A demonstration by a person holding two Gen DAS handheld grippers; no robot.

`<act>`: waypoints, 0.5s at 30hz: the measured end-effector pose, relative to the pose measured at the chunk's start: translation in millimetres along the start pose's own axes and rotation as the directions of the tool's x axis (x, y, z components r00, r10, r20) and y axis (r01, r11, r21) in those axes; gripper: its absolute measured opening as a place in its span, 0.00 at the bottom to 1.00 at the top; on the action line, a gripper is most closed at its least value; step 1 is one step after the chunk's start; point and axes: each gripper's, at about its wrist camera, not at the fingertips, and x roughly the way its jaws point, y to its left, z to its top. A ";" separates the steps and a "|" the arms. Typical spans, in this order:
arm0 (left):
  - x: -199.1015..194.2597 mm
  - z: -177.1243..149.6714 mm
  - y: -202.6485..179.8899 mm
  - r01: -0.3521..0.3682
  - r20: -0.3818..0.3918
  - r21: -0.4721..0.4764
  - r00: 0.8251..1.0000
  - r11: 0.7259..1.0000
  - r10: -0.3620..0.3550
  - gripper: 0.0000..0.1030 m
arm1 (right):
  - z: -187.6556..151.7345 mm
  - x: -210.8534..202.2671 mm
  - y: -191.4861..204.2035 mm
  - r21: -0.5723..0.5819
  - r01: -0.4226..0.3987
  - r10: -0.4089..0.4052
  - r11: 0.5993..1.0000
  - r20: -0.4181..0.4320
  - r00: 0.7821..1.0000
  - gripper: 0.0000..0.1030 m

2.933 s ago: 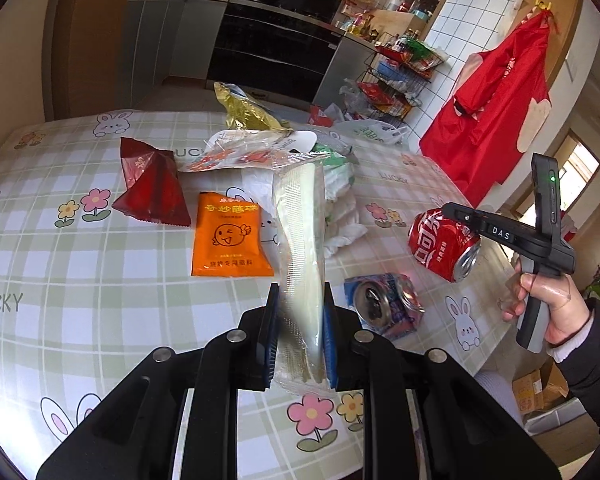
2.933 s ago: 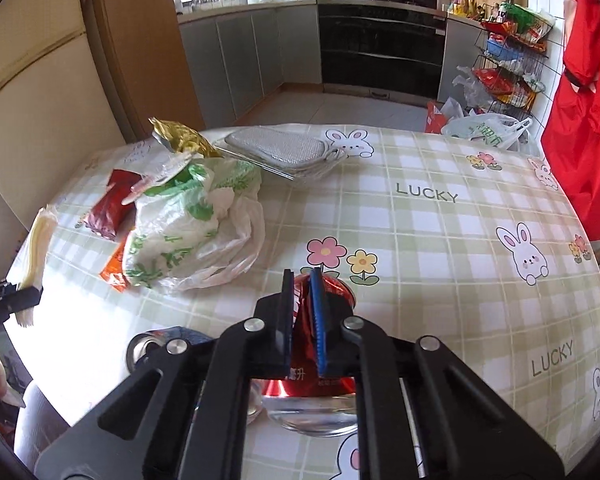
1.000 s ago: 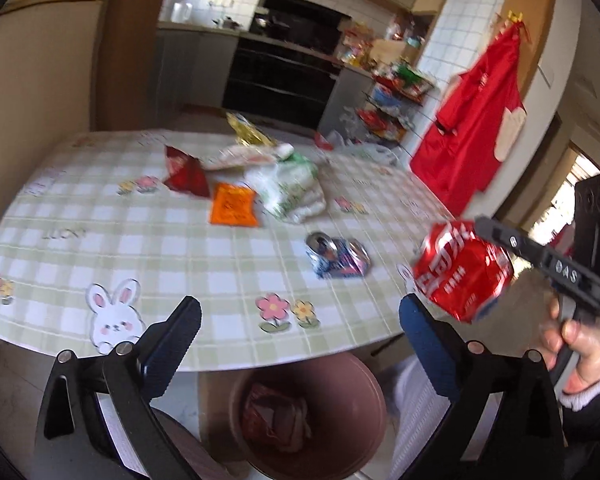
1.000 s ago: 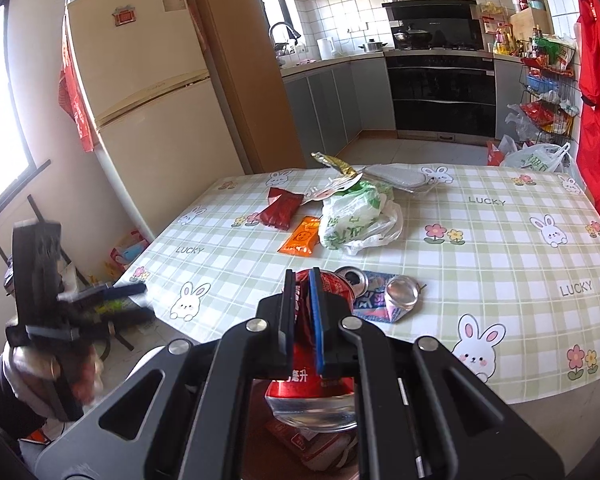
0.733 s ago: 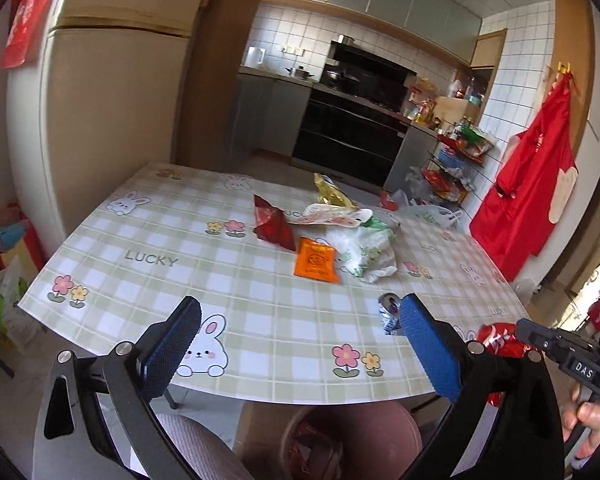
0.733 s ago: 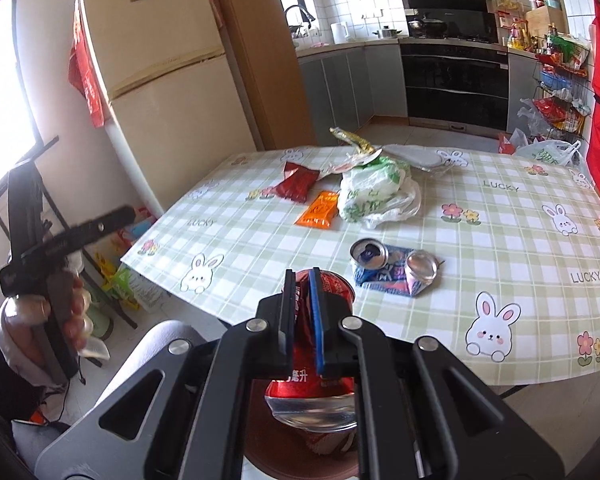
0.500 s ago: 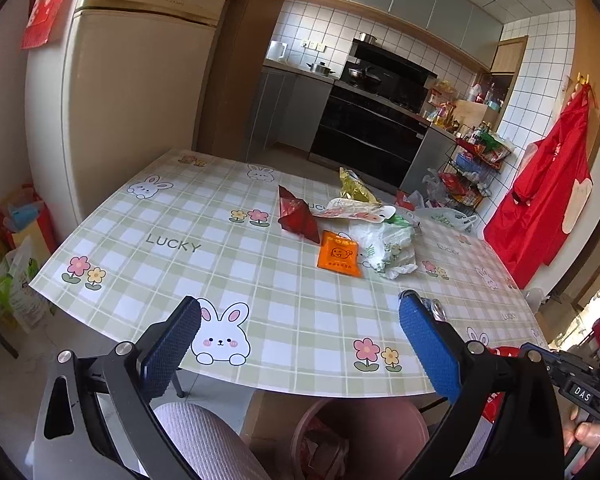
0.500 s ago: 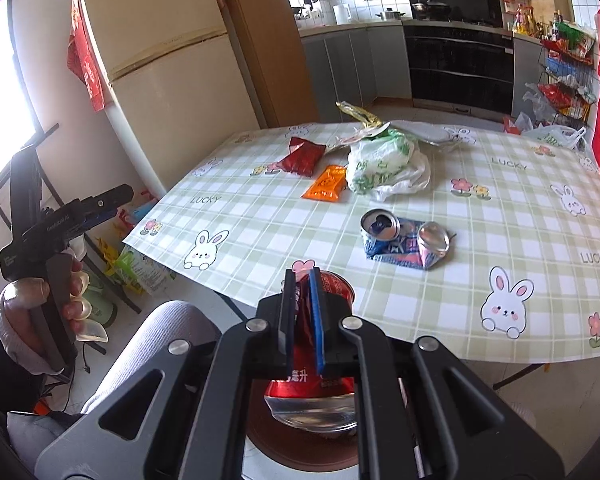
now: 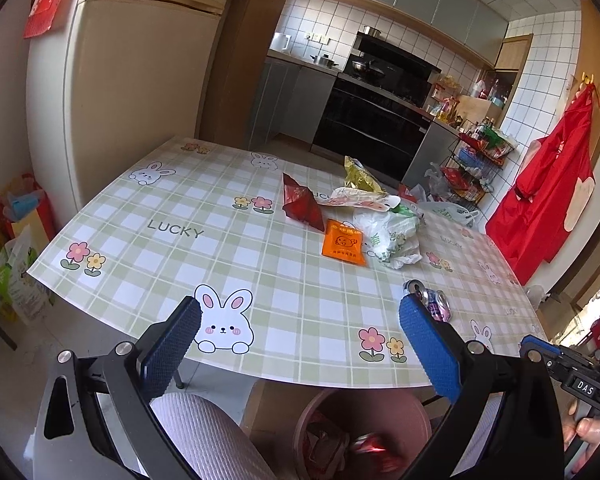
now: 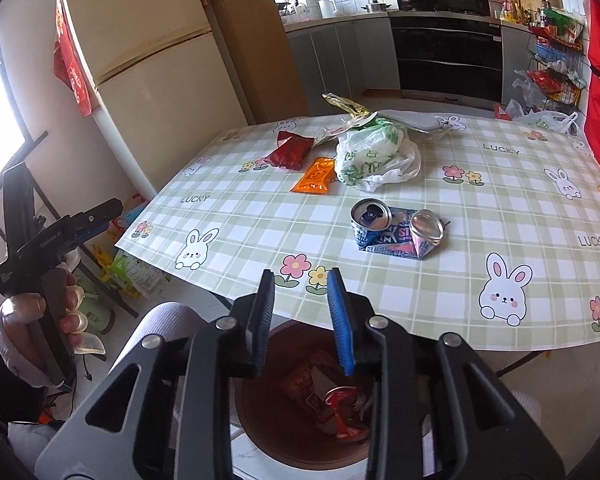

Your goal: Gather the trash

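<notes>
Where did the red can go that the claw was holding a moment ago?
The right gripper opened and let go of the red can, which dropped into the bin below. The left gripper was already open and empty. The crushed blue can, orange packet, red packet and plastic bag stayed on the table.

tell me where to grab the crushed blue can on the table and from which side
Grip the crushed blue can across its flattened middle, from above with the right gripper. It lies flat with both round ends turned up, so the thin folded waist between them likely fits open jaws best.
</notes>
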 end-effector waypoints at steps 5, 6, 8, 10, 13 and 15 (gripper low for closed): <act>1.7 -1.7 0.6 -0.002 -0.003 0.002 1.000 1.000 0.002 0.94 | 0.9 -3.8 -6.4 0.014 0.044 -0.045 0.999 0.034 0.998 0.77; 2.7 -2.5 1.0 -0.004 -0.006 0.002 1.000 1.000 0.004 0.94 | 1.4 -4.9 -7.7 0.020 0.062 -0.063 0.998 0.046 0.997 0.90; 5.7 -4.2 2.2 -0.009 -0.012 0.004 1.000 1.000 0.009 0.94 | 1.7 -5.1 -11.2 0.030 0.095 -0.097 0.995 0.063 0.993 0.94; 9.8 -6.1 5.1 -0.017 -0.020 0.003 1.000 1.000 0.017 0.94 | 2.5 -1.0 -16.0 0.034 0.120 -0.122 0.992 0.051 0.991 0.94; 15.7 -7.5 8.1 -0.024 -0.031 0.004 0.999 1.000 0.024 0.94 | 4.0 5.6 -26.2 0.048 0.145 -0.147 0.988 0.033 0.989 0.94; 20.4 -7.5 9.7 -0.030 -0.038 0.009 0.999 1.000 0.030 0.94 | 4.8 9.3 -32.0 0.052 0.150 -0.151 0.987 0.027 0.988 0.94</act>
